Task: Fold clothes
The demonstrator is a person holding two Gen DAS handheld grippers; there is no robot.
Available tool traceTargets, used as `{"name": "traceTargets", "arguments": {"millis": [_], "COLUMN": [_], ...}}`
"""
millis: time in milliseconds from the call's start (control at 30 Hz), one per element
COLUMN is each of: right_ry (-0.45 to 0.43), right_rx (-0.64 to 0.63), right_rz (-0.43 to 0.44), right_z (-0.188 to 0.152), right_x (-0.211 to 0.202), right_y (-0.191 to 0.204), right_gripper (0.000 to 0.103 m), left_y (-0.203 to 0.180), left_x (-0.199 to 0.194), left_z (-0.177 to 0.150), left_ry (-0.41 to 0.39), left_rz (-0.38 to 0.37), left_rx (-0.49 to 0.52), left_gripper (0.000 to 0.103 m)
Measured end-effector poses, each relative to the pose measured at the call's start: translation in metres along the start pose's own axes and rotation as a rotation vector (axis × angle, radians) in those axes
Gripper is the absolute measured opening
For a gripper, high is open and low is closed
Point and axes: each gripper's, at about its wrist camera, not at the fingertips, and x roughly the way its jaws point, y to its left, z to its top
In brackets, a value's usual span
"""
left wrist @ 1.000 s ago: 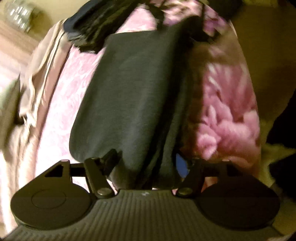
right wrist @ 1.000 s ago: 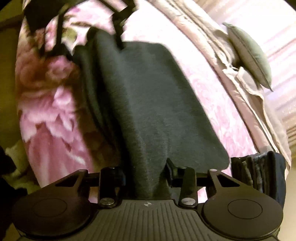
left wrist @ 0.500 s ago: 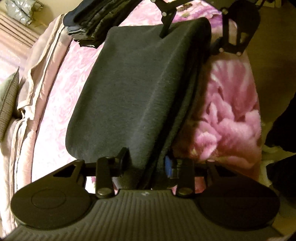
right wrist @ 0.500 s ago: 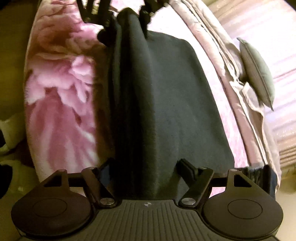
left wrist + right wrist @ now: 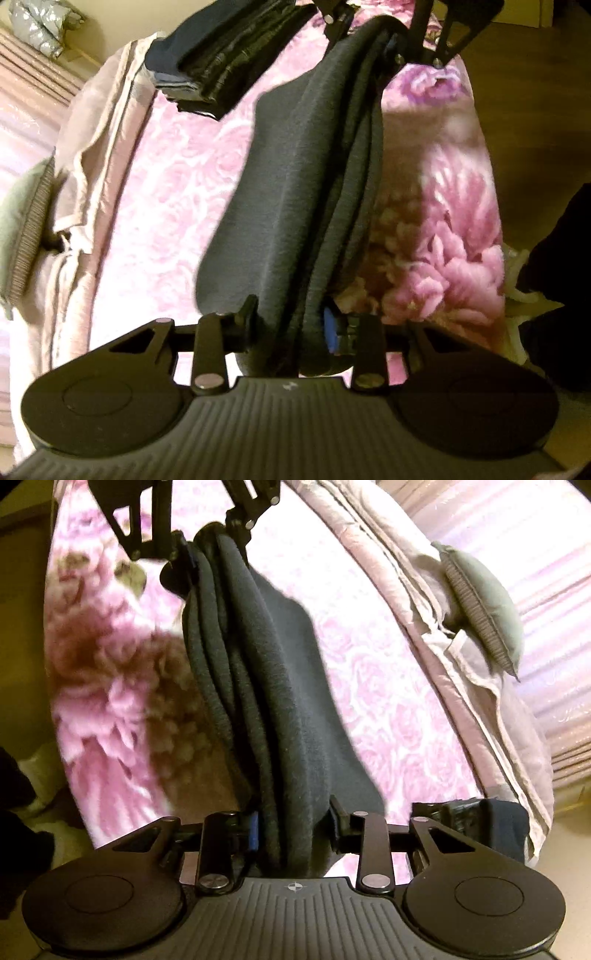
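A dark grey garment hangs stretched lengthwise between my two grippers, its folded edge lifted off the pink floral bed and its flat side trailing onto it. In the left wrist view, my left gripper has its jaws closing, pads pressed on the near bunched end. My right gripper grips the far end at the top. In the right wrist view, the garment runs from my right gripper, jaws closing on the bunched cloth, up to my left gripper.
A stack of folded dark clothes lies on the bed beyond the garment, also low right in the right view as the stack. A beige quilt and a grey-green cushion lie along the far side. The floor borders the bed.
Both grippers have risen, lifting the garment's folded edge off the bed so it hangs narrower. The right jaws spread wide, then closed on the cloth. The left jaws narrowed onto it.
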Motion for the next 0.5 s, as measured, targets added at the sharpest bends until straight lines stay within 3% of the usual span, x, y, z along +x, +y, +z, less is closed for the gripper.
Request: {"name": "traceTargets", "arguments": {"millis": [300, 500], "right_ry": [0.028, 0.042], "right_rx": [0.013, 0.043], "right_rz": [0.018, -0.018], "right_z": [0.032, 0.042], "right_x": [-0.055, -0.077], "right_y": [-0.016, -0.027], "right_gripper": [0.031, 0.031], "left_y": [0.022, 0.037], "left_x": [-0.048, -0.066], "left_z": [0.005, 0.010], "left_ry": [-0.010, -0.051], "left_rz": [0.012, 0.028], "left_rx": [0.006, 0.036], "left_gripper": [0.028, 0.028]}}
